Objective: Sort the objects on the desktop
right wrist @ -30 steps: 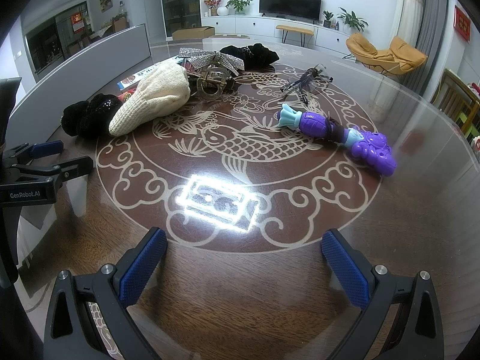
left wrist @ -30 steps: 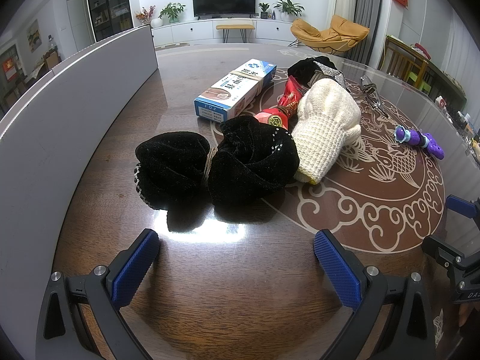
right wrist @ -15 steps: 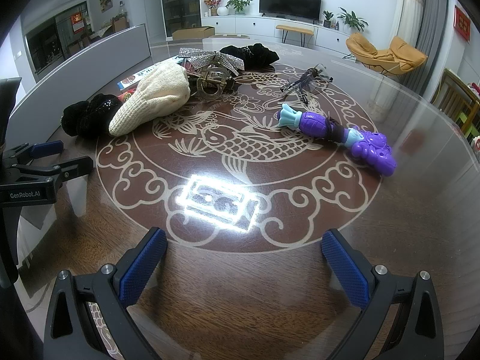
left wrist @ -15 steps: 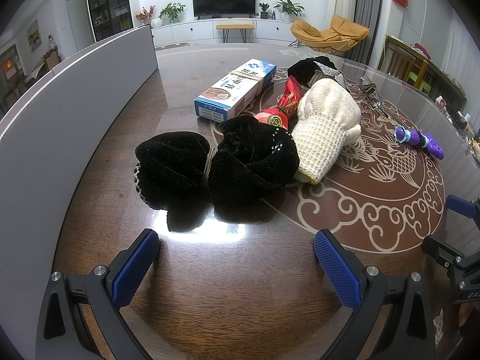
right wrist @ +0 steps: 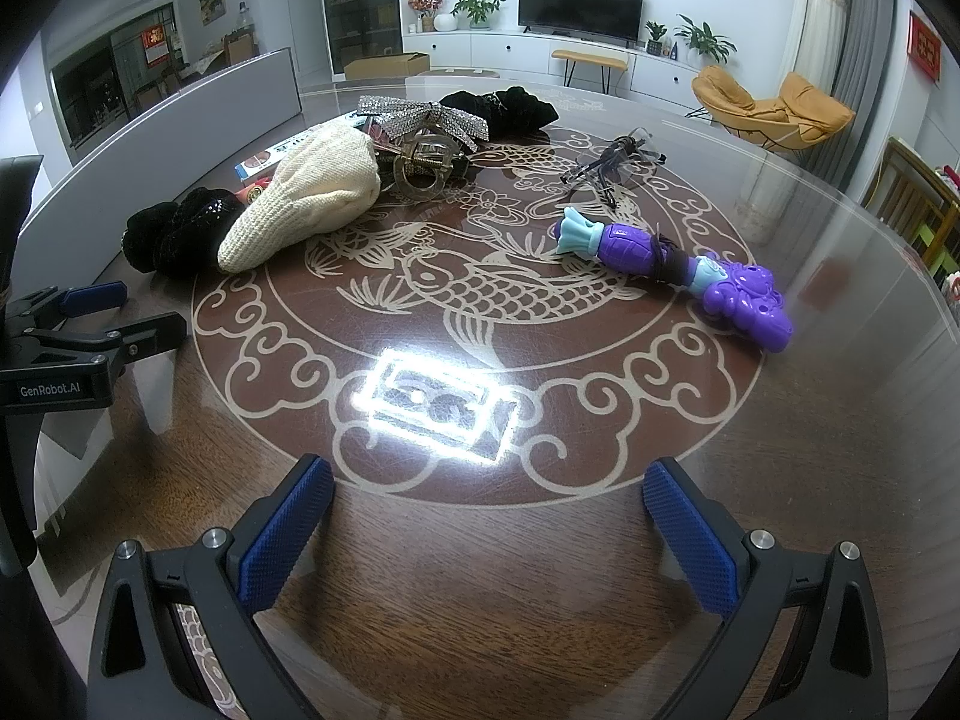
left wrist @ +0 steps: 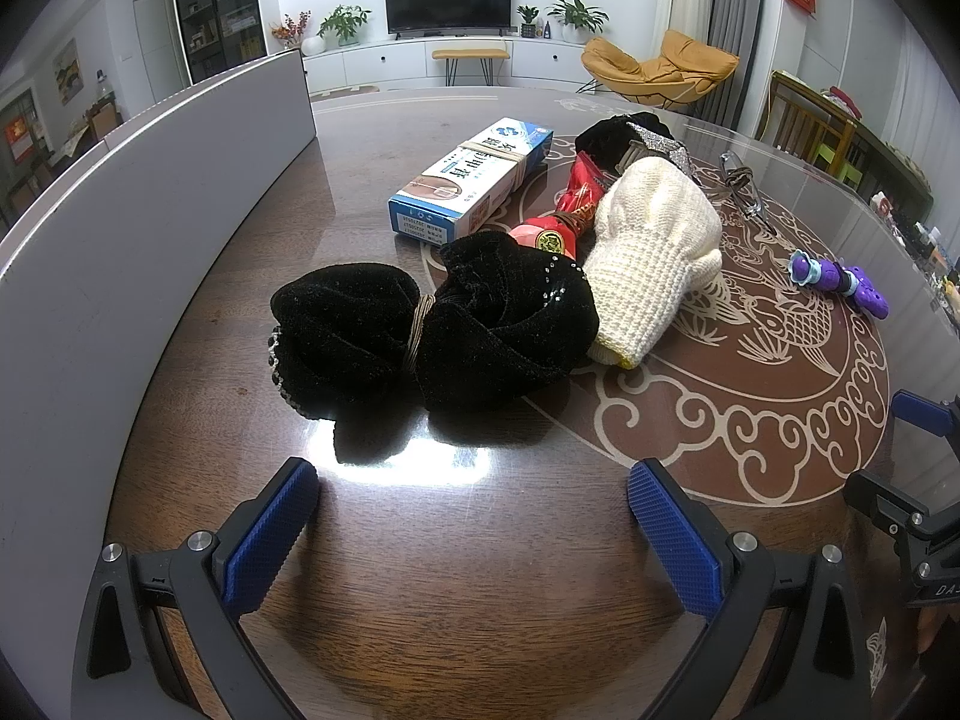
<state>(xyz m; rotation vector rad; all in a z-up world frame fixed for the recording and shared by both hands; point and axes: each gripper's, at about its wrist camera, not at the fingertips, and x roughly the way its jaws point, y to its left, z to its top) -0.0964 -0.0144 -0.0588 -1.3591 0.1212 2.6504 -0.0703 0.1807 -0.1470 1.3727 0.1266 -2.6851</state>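
Observation:
My left gripper [left wrist: 474, 516] is open and empty, a short way in front of a black velvet bow [left wrist: 432, 330] on the table. Behind the bow lie a cream knitted glove [left wrist: 654, 252], a red packet [left wrist: 564, 222] and a blue-and-white box [left wrist: 474, 174]. My right gripper [right wrist: 489, 516] is open and empty above the table's front part. Ahead of it lie a purple toy [right wrist: 678, 270], glasses [right wrist: 612, 162], a hair claw [right wrist: 423, 168], a rhinestone bow [right wrist: 420, 117] and a black scrunchie [right wrist: 498, 108]. The glove [right wrist: 306, 198] and black bow [right wrist: 174, 234] show at its left.
A grey panel [left wrist: 138, 222] stands along the table's left side. The round brown table [right wrist: 480, 588] has a fish pattern under glass with a bright lamp glare [right wrist: 435, 402]. The left gripper's body [right wrist: 66, 348] shows at the right wrist view's left edge.

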